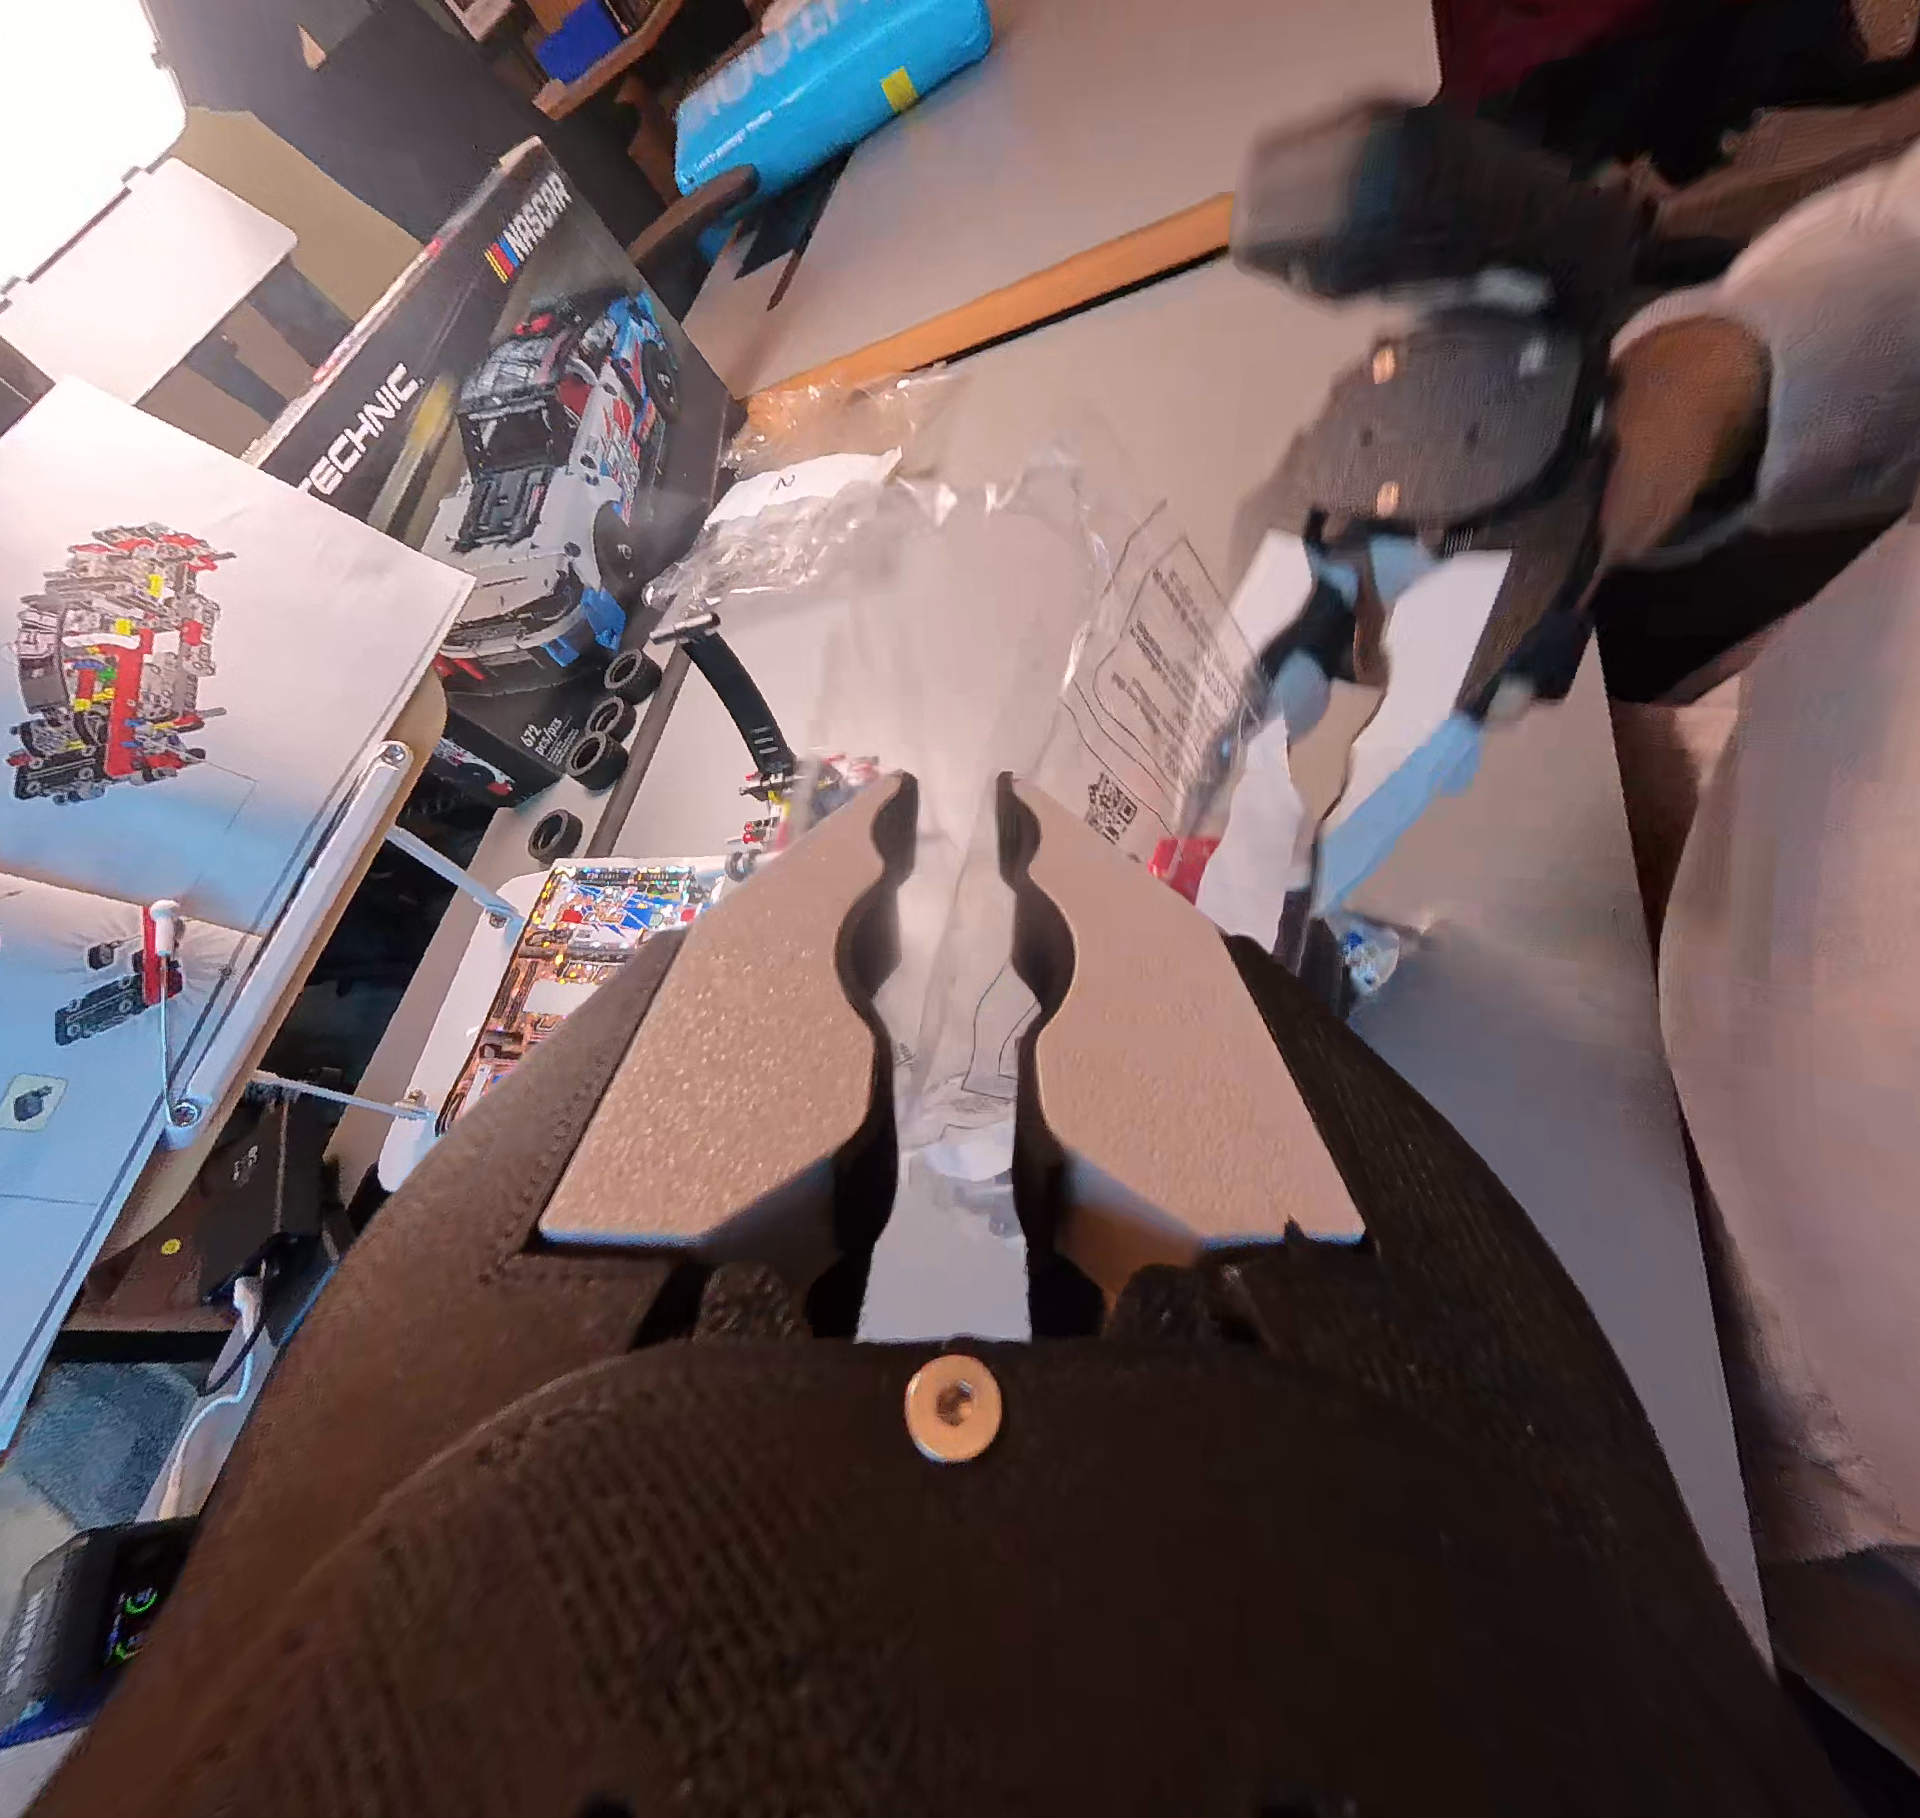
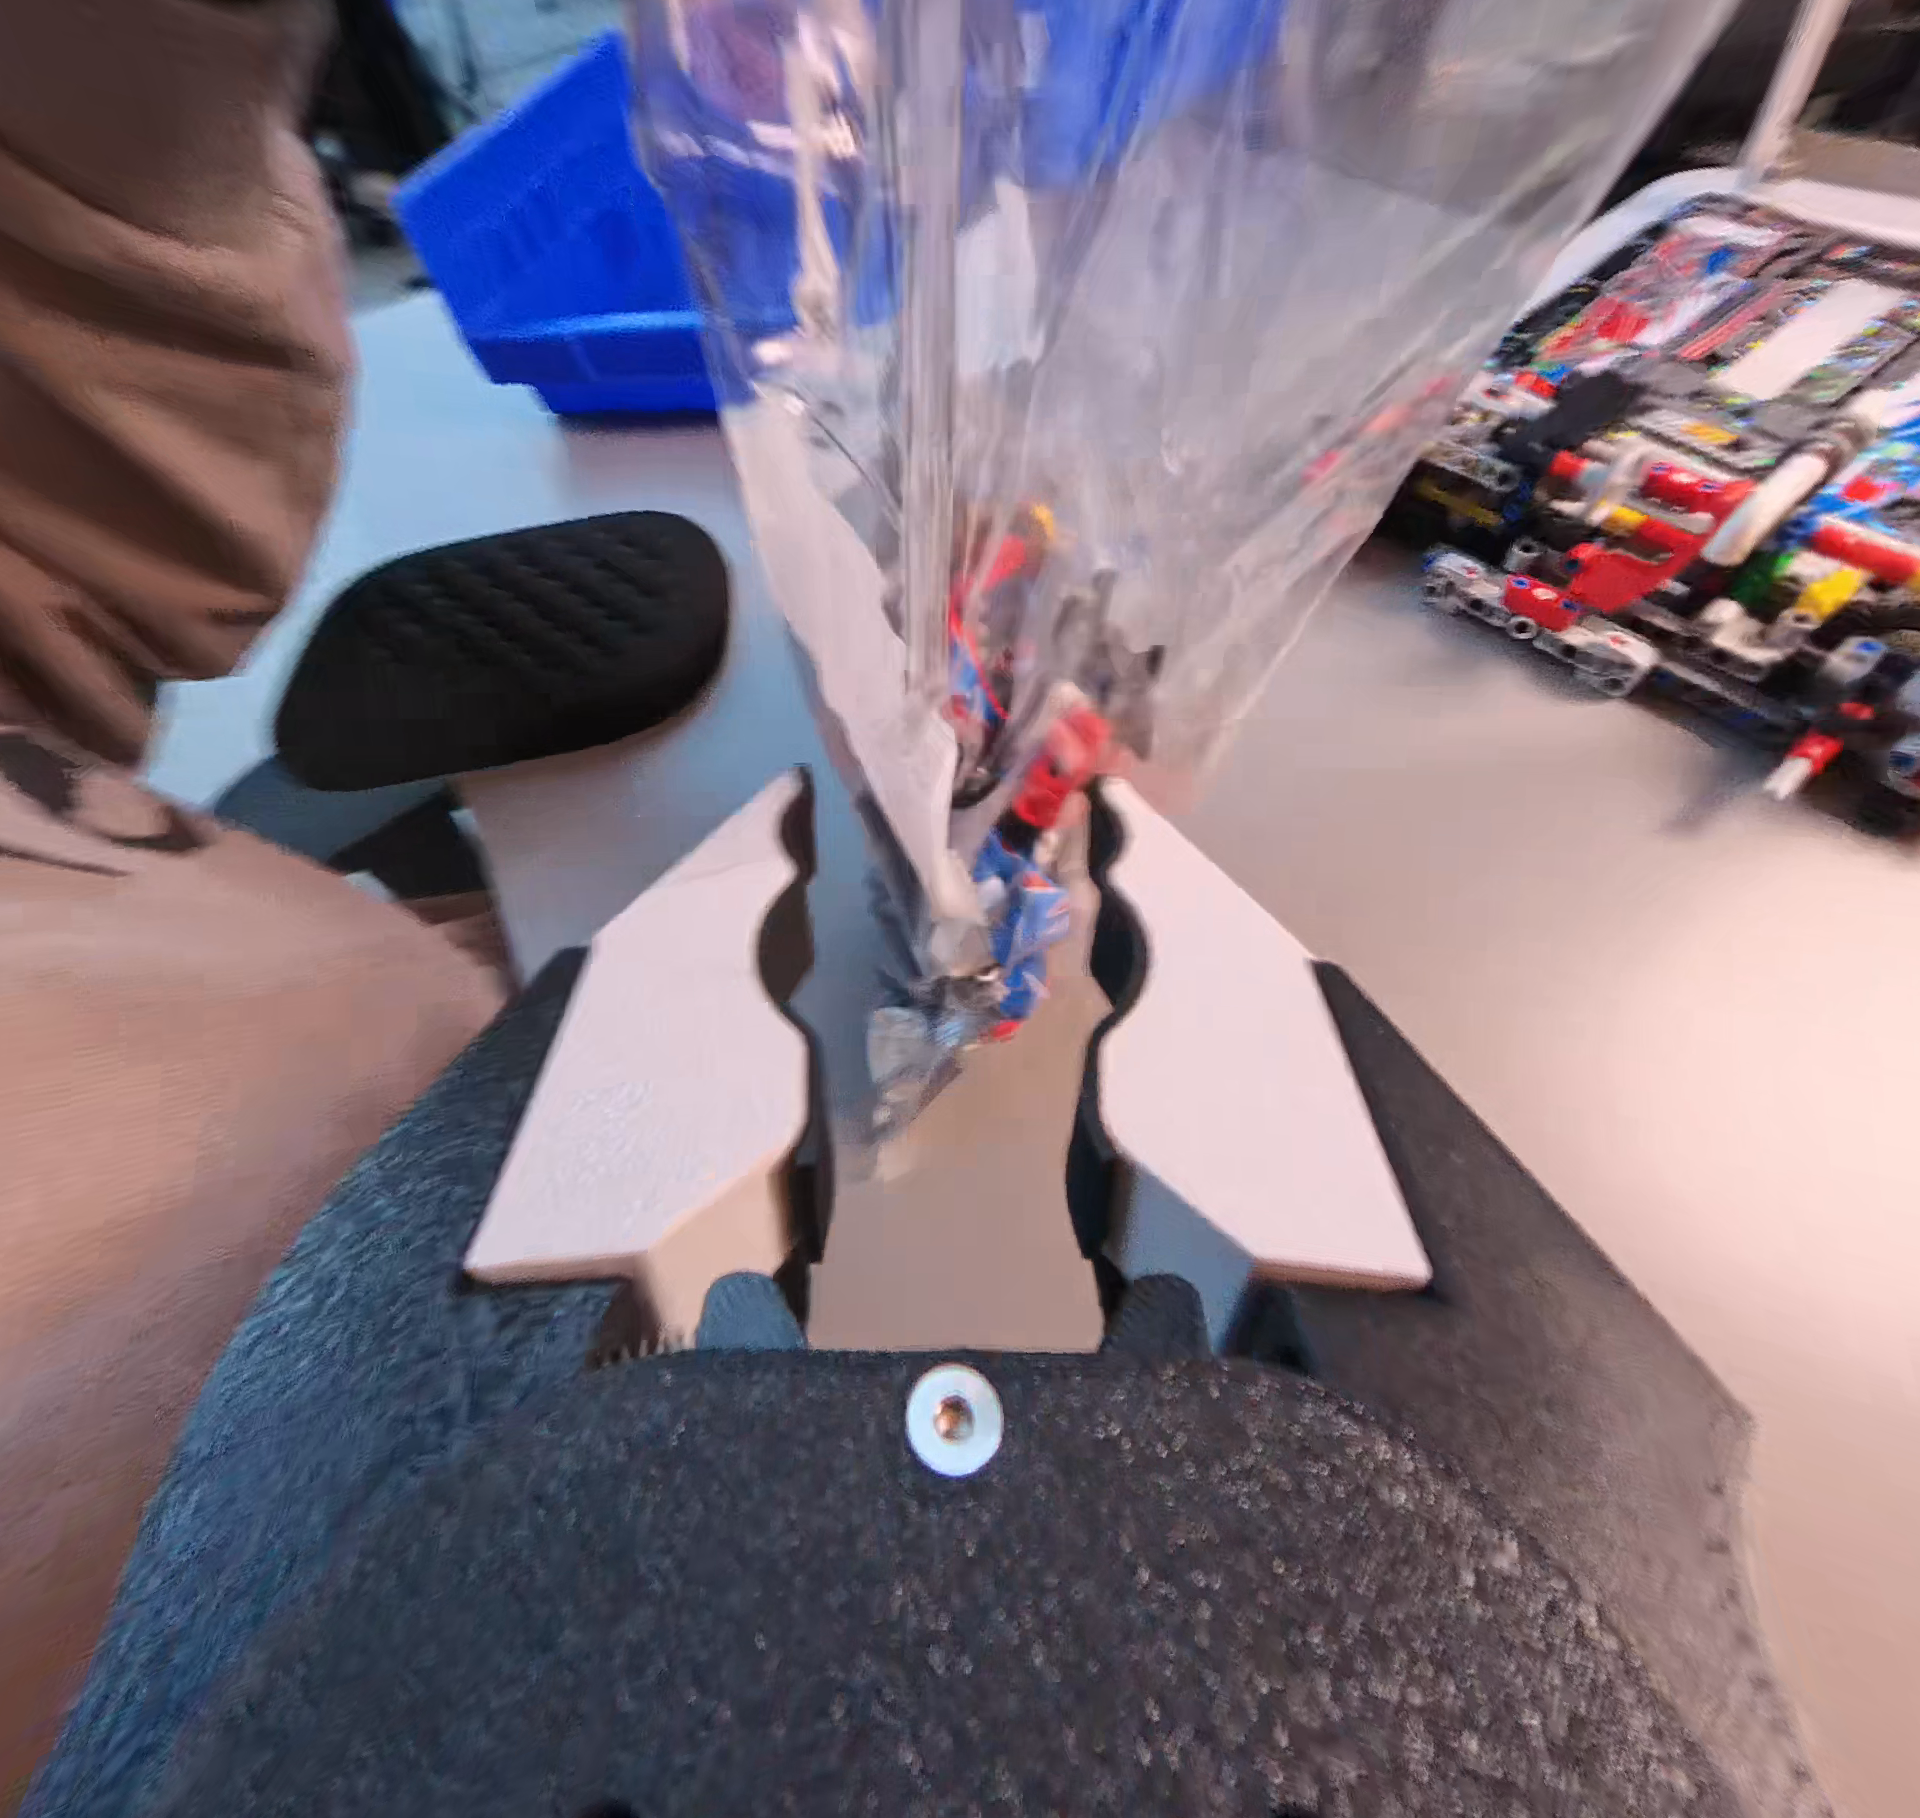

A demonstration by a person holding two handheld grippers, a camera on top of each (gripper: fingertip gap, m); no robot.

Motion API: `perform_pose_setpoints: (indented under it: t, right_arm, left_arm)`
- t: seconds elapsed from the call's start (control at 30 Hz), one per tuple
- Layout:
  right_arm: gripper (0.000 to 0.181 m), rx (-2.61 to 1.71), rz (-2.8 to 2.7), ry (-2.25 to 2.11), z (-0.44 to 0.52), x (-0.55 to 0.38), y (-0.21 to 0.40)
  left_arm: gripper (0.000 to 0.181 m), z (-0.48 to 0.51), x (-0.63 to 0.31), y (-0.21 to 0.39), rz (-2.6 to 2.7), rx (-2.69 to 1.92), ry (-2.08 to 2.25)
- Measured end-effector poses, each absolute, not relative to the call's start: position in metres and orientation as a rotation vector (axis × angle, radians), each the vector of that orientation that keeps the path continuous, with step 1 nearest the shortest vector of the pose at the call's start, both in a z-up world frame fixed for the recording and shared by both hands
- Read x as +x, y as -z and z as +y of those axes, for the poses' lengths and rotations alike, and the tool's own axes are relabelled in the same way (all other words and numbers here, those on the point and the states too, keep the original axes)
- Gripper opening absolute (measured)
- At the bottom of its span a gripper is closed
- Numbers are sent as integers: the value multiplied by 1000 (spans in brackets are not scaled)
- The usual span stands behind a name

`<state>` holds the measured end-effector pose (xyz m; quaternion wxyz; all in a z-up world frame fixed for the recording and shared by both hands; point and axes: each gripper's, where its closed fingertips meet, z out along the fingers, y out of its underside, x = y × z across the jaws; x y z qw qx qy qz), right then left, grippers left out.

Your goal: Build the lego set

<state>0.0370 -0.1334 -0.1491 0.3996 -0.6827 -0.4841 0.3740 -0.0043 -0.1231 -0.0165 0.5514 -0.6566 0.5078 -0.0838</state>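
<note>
Clear plastic bag (image 1: 966,688) pinched between narrow left gripper (image 1: 956,792) fingers, stretched ahead toward right gripper (image 1: 1382,698). Right gripper (image 2: 951,792) fingers spread wider, bag (image 2: 1039,314) with loose lego pieces (image 2: 1023,833) hanging between them, grip on it unclear. Open bare table (image 2: 1455,989) right of right gripper; partly built lego model (image 2: 1683,542) farther right. Blue bin (image 2: 561,251) ahead-left, seen only from right wrist. Lego box (image 1: 540,438) and instruction booklet (image 1: 187,646) left of left gripper, only in left wrist view.
</note>
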Motion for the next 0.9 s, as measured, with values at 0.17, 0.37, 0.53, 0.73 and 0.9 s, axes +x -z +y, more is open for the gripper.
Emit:
perform_pose_setpoints:
  t: [0.17,0.37,0.53,0.73,0.9]
  right_arm:
    - [1,-1675,-1214,-891,-109,32,162]
    - [0,-1591,-1375,-837,-102,46,159]
    - [0,-1624,-1359,-852,-90,55,155]
    - [0,-1602,-1388,-823,-89,82,155]
    - [0,-1582,-1400,-811,-88,107,151]
  left_arm:
    - [37,-131,-62,-18,946,-1540,253]
    - [61,-145,-216,98,682,-2107,5]
    - [68,-167,-276,209,728,-2559,-156]
    - [23,-142,-260,230,766,-2566,-173]
    - [26,-111,-187,229,839,-2484,-191]
